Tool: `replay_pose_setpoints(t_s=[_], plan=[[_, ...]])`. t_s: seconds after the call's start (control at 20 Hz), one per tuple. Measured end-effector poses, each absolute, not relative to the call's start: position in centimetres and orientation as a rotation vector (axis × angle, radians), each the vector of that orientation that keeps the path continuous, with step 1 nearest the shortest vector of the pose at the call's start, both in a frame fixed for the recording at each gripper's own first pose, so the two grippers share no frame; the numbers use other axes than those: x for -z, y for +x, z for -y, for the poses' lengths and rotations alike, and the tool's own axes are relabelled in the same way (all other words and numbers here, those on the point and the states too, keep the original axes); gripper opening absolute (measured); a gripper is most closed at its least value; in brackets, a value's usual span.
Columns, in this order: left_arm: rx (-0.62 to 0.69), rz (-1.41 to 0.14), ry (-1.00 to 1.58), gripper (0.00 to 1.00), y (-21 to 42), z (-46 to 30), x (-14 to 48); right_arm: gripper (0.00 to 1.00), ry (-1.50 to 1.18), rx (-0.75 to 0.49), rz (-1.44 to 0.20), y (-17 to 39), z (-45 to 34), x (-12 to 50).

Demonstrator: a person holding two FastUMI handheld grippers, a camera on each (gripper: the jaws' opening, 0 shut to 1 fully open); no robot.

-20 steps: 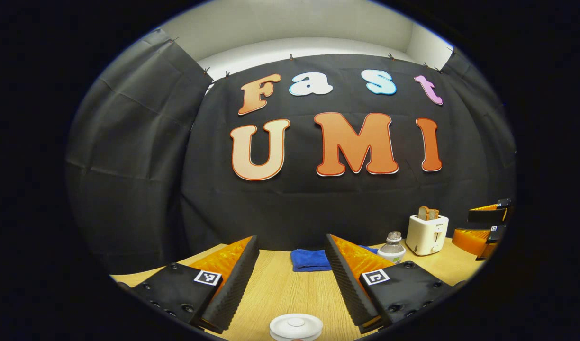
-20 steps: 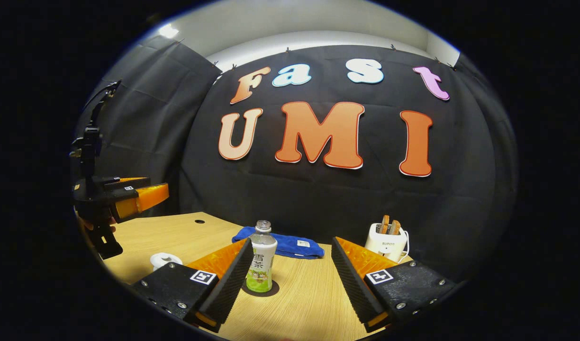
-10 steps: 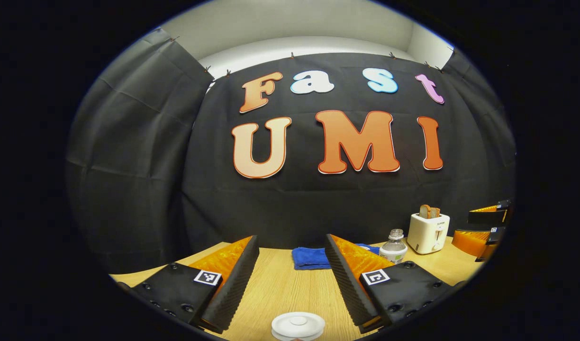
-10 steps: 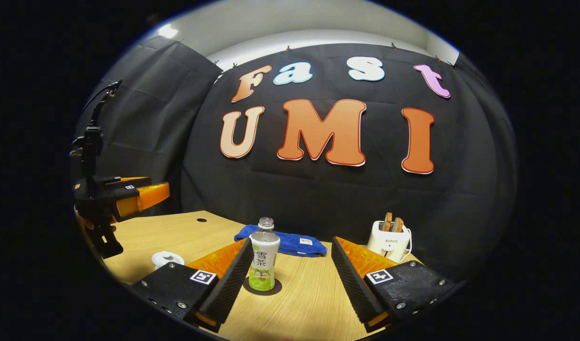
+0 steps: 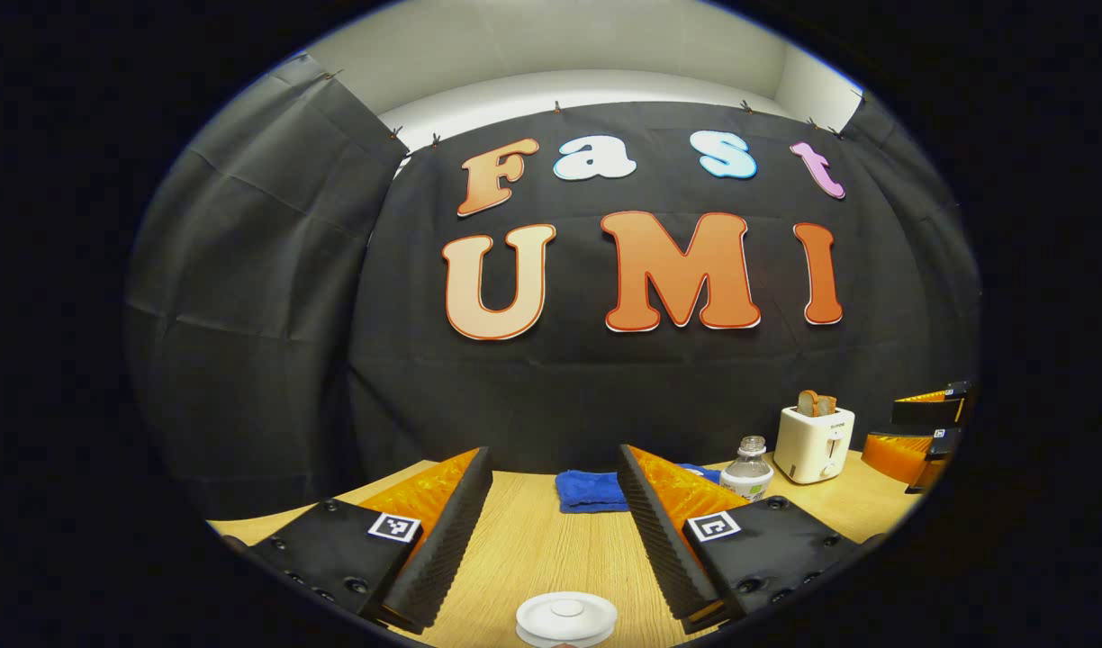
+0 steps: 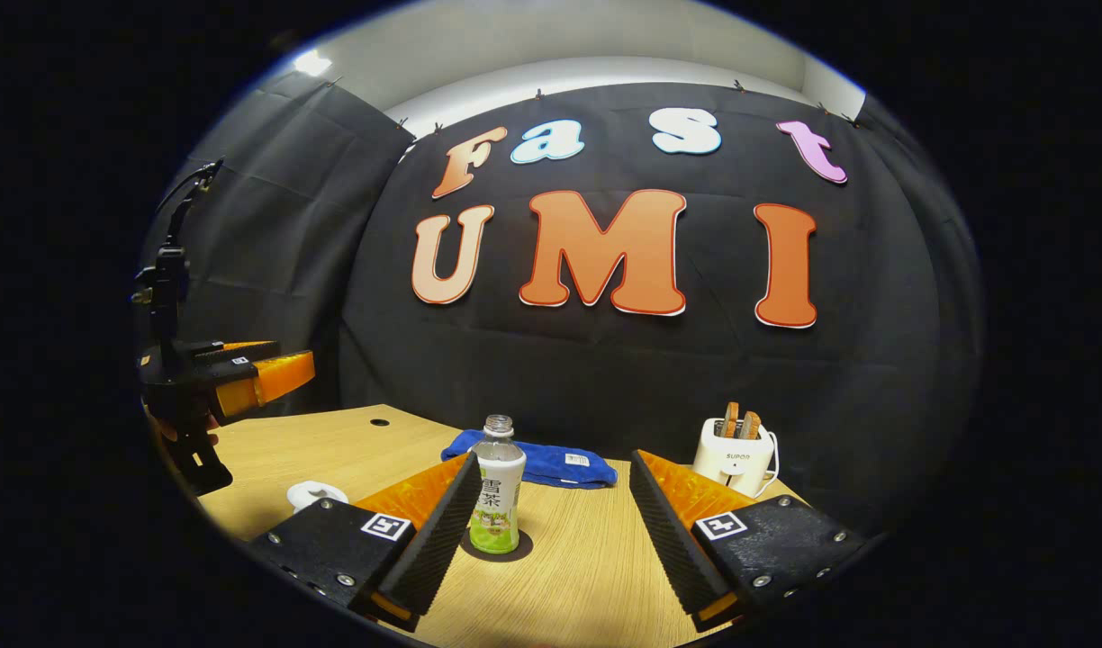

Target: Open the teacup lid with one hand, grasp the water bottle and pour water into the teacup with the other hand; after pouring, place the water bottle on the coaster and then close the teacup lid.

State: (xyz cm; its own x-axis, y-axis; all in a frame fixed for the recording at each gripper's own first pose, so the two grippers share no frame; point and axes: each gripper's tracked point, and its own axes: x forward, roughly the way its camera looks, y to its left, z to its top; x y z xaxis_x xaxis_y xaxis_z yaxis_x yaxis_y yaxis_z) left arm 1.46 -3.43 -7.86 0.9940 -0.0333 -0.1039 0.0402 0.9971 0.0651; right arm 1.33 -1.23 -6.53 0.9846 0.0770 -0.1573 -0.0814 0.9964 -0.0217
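Observation:
The white teacup lid with its round knob sits low between my left gripper's open fingers, which do not touch it. From the right gripper view the lidded teacup stands on the table at the left, under the left gripper. The water bottle, uncapped with a green label, stands upright on the dark round coaster. My right gripper is open, held back from the bottle, which shows beside its left finger. In the left gripper view the bottle peeks over the right finger.
A folded blue cloth lies behind the bottle near the wall. A white toaster with bread slices stands at the back right. The wooden table has bare room in front of the bottle. The right gripper shows at the far right.
Hardly anything. The right gripper view has drifted slightly, so the bottle sits a touch more to the left. Both grippers stay open and the lid has not moved.

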Motion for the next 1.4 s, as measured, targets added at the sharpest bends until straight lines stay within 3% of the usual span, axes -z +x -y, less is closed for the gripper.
replay_pose_setpoints(t_s=[0.55, 0.6, 0.75, 0.85, 0.9, 1.4], plan=[[0.037, -0.103, 0.076, 0.94, 1.23, 3.64, 7.99, 0.99, -0.009, -0.076, -0.168, 1.15, 1.48, 6.97], [0.037, -0.102, 0.078, 0.9, 1.23, 3.64, 7.93, 0.99, -0.005, -0.073, -0.168, 1.15, 1.63, 6.97], [0.038, -0.098, 0.081, 0.9, 1.1, 3.65, 7.85, 0.99, 0.003, -0.069, -0.169, 1.12, 1.8, 6.95], [0.032, -0.103, 0.086, 0.94, 1.1, 3.45, 8.03, 0.99, 0.002, -0.066, -0.172, 1.14, 1.87, 7.06], [0.031, -0.103, 0.086, 0.9, 1.05, 3.45, 7.97, 0.99, 0.002, -0.065, -0.173, 1.14, 1.86, 7.06], [0.032, -0.092, 0.087, 0.9, 0.82, 3.31, 7.73, 0.99, 0.004, -0.059, -0.171, 1.11, 1.8, 7.0]])
